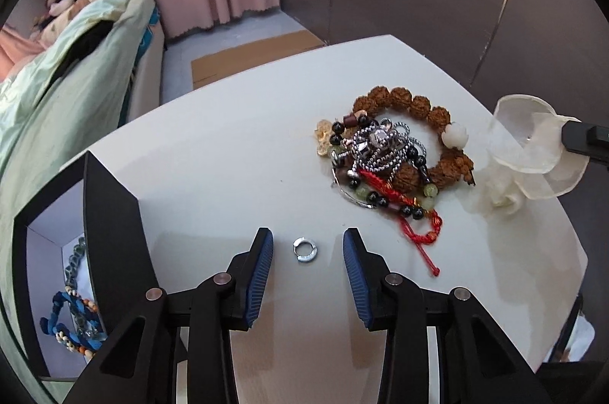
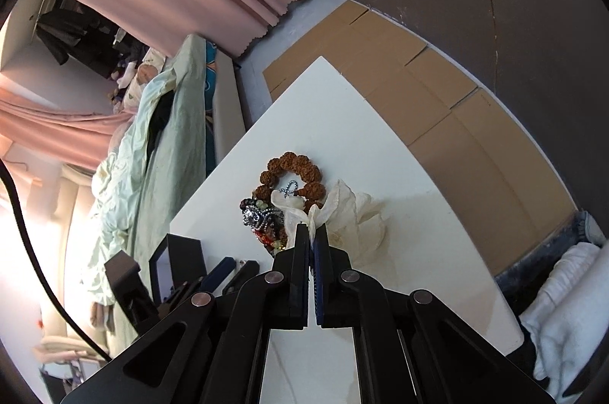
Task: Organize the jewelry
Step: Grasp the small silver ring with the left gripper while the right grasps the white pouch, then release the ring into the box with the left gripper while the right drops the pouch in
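White table (image 1: 236, 153): jewelry pile (image 1: 392, 153), silver ring (image 1: 303, 249), cream fabric flower (image 1: 506, 191), black box (image 1: 110, 213) at left edge.

Bare bench (image 1: 228, 153) ahead of left tool (image 1: 308, 250), black box (image 1: 110, 213) blocking left, jewelry heap (image 1: 396, 156) and fabric flower (image 1: 533, 153) crowding right

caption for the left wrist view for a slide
Open left gripper straddles a small silver ring on the white table, jewelry pile beyond.
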### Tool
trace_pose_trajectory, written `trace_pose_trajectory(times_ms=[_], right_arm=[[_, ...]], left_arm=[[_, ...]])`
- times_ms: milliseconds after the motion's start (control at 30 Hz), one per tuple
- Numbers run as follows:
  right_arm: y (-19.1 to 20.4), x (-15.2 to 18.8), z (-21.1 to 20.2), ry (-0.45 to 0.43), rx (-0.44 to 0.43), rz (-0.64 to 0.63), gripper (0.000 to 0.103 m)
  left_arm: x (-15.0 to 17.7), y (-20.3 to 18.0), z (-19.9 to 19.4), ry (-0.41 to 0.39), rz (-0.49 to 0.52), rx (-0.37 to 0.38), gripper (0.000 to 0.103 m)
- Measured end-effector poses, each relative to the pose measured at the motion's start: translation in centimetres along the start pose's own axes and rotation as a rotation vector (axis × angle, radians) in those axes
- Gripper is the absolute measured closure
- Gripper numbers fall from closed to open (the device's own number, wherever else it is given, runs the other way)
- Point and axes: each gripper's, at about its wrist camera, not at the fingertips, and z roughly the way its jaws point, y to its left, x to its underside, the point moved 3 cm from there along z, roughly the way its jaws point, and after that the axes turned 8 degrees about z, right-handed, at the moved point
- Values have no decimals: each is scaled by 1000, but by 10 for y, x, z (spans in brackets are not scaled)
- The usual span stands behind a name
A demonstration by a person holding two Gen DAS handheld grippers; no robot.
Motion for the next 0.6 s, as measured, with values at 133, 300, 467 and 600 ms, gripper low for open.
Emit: trace_pose_trajectory(times_ms=[133, 300, 467, 600], right_arm=[[-3, -2, -3, -3, -2, 3, 99], [-2, -3, -2, -2, 0, -1, 99], [3, 0, 0, 2, -2, -11, 99], [6, 2, 0, 4, -7, -18, 99]], left_arm=[[-1, -2, 0, -12, 2, 0, 71], [1, -4, -1, -13, 16, 13, 90], [2, 0, -3, -15, -3, 42, 91], [3, 6, -8, -20, -27, 49, 91]])
